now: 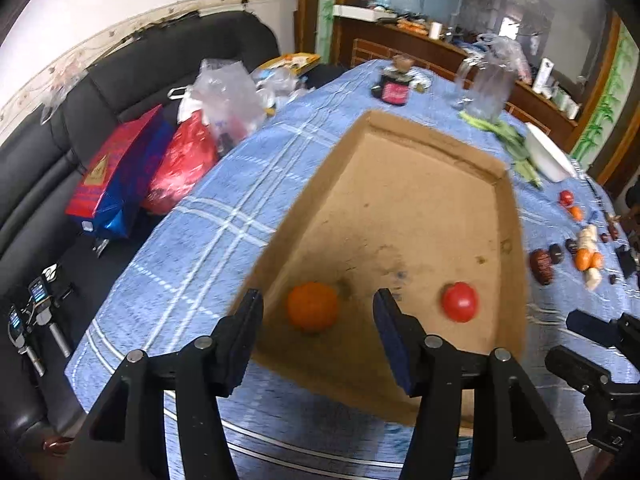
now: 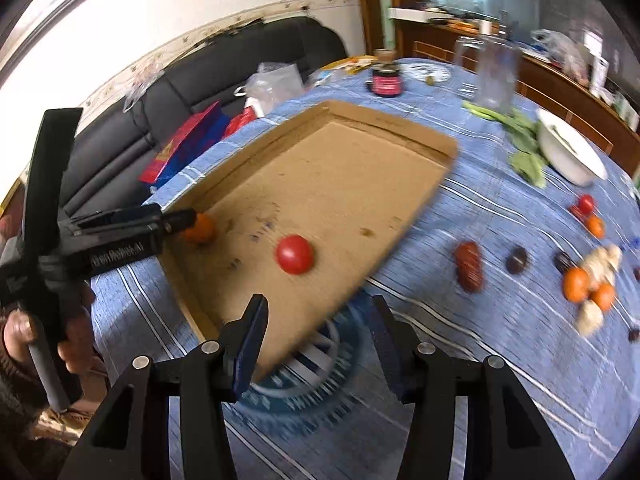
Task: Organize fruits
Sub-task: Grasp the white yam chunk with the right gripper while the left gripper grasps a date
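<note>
A shallow cardboard tray [image 1: 424, 184] [image 2: 344, 168] lies on the blue checked tablecloth. An orange [image 1: 313, 311] [image 2: 201, 229] and a red tomato [image 1: 460, 302] [image 2: 295, 254] lie in its near part. My left gripper [image 1: 318, 320] is open, its fingers either side of the orange and a little above it; it also shows in the right wrist view [image 2: 176, 222]. My right gripper [image 2: 320, 332] is open and empty over the tray's near edge. More oranges [image 2: 586, 286], small tomatoes [image 2: 585, 204] and dark fruits [image 2: 469, 266] lie on the cloth to the right.
A white bowl [image 2: 570, 152] and green leaves [image 2: 520, 148] sit at the far right. A dark jar [image 1: 394, 90] and a clear jug [image 1: 486, 88] stand beyond the tray. A black sofa [image 1: 120, 92] with bags runs along the left.
</note>
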